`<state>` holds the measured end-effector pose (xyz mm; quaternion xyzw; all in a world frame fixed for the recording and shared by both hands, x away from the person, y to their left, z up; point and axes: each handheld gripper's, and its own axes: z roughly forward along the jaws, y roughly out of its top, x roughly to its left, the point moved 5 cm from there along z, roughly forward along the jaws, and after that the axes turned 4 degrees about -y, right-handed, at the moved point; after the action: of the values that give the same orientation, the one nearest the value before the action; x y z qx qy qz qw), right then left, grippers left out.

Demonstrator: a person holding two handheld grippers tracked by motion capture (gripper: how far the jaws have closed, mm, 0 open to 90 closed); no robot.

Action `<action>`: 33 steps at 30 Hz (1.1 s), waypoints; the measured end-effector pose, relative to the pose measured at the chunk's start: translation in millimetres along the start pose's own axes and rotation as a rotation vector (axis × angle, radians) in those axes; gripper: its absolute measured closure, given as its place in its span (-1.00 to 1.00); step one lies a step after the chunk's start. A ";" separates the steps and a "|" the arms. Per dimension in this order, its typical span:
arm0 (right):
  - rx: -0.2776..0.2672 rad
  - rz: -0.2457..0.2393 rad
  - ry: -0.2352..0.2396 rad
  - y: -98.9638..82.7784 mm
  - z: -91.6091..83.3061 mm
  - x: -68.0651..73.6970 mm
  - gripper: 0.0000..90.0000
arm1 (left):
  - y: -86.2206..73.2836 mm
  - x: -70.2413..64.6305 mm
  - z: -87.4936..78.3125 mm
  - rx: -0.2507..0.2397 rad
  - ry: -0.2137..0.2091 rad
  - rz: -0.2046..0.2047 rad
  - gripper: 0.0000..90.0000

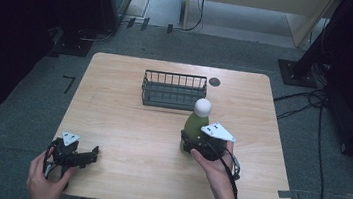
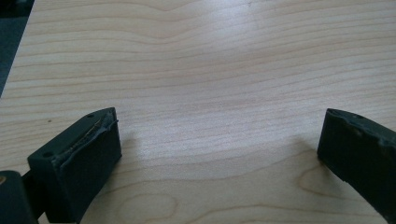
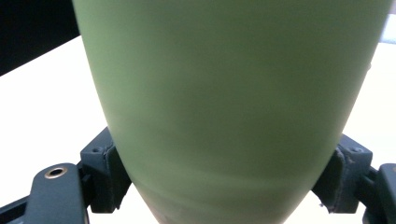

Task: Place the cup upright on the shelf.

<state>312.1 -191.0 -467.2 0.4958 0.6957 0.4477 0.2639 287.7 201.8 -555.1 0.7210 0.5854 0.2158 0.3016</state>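
A green bottle [image 1: 197, 123] with a round white cap [image 1: 203, 105] stands upright on the wooden table [image 1: 126, 124], right of centre. My right gripper [image 1: 190, 142] comes at it from the near side and is shut on its lower body. In the right gripper view the green bottle [image 3: 233, 93] sits between the jaws, with both pads [image 3: 109, 172] pressed against its sides. My left gripper [image 1: 88, 155] rests near the table's front left corner. In the left gripper view its jaws stand wide apart, open over bare wood [image 2: 219, 149].
A dark wire basket [image 1: 174, 90] stands empty at the back centre of the table, just behind the bottle. A small dark round spot [image 1: 214, 81] lies to its right near the far edge. Cables run over the floor at the right.
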 end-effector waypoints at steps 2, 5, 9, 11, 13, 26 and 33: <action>0.000 -0.001 -0.001 0.7 0.4 -0.4 -0.56 | 0.0 0.0 0.0 0.000 0.000 0.000 -1.00; 0.000 0.000 -0.003 1.6 0.7 -0.9 -0.56 | 0.0 0.0 0.0 0.000 0.000 0.000 -1.00; -0.005 0.000 -0.002 6.4 0.3 -2.3 -0.56 | 0.0 0.0 0.0 0.000 0.000 0.000 -1.00; -0.010 -0.002 -0.002 11.5 -0.4 -2.9 -0.55 | 0.0 0.0 0.0 0.000 0.000 0.000 -1.00; -0.012 -0.002 -0.002 15.4 -0.9 -3.0 -0.55 | 0.0 0.0 0.0 0.000 0.000 0.000 -1.00; -0.030 -0.021 -0.008 44.2 0.5 -6.9 -0.55 | 0.0 0.0 0.0 -0.001 0.000 0.000 -1.00; -0.038 -0.024 -0.008 59.0 3.8 -7.7 -0.55 | 0.0 0.0 0.0 0.000 -0.001 -0.001 -1.00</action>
<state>344.8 -190.5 -417.4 0.4840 0.6919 0.4559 0.2814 287.7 201.8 -555.1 0.7208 0.5855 0.2156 0.3020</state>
